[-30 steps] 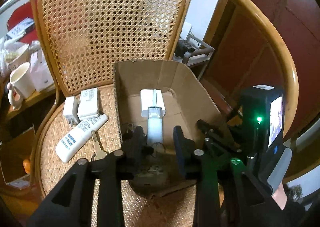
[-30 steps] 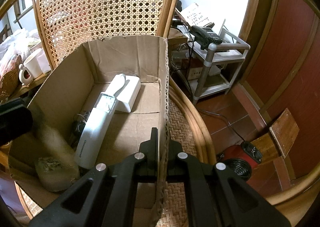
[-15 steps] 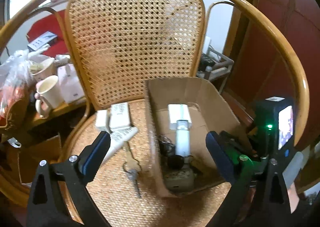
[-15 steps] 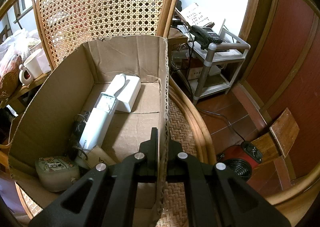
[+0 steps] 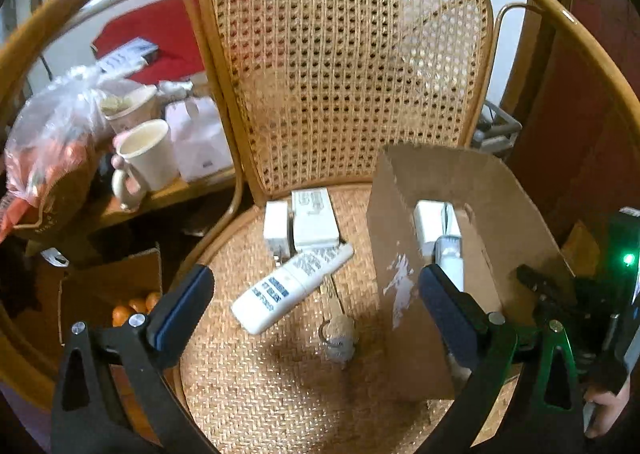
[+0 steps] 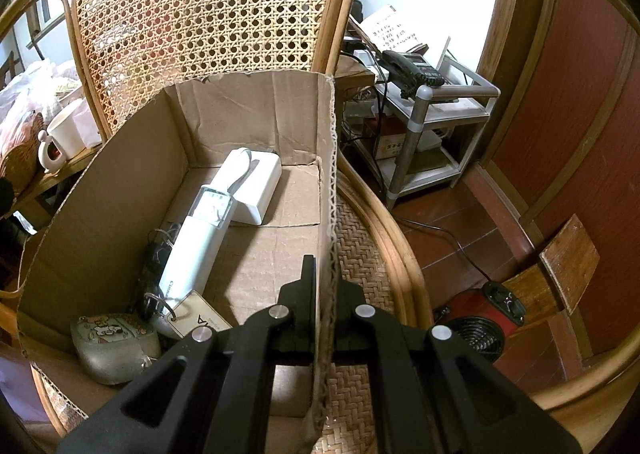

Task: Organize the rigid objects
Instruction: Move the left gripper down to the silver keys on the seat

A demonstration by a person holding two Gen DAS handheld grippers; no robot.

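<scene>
On the woven chair seat lie a white remote (image 5: pixel 292 286), two white boxes (image 5: pixel 314 224), and a key bunch (image 5: pixel 338 338). My left gripper (image 5: pixel 314 278) hovers above them with its jaws opening wide and nothing between them. To their right stands the cardboard box (image 5: pixel 404 254). My right gripper (image 6: pixel 324 274) is shut on the box's right wall (image 6: pixel 326 182). Inside the box lie a long white device (image 6: pixel 200 238), a white block (image 6: pixel 260 190), tagged keys (image 6: pixel 192 318) and a cartoon-printed tin (image 6: pixel 114 346).
The cane chair back (image 5: pixel 348 66) rises behind and its curved arm rail (image 5: pixel 580 66) rings the seat. A side table to the left holds a white mug (image 5: pixel 144 158) and bags. A box of oranges (image 5: pixel 132 302) sits below. A metal shelf (image 6: pixel 436 122) and red heater (image 6: pixel 484 314) stand to the right.
My left gripper opened, came back out of the box and swung left over the seat. The cartoon tin now lies in the box's near corner. The right gripper has not moved.
</scene>
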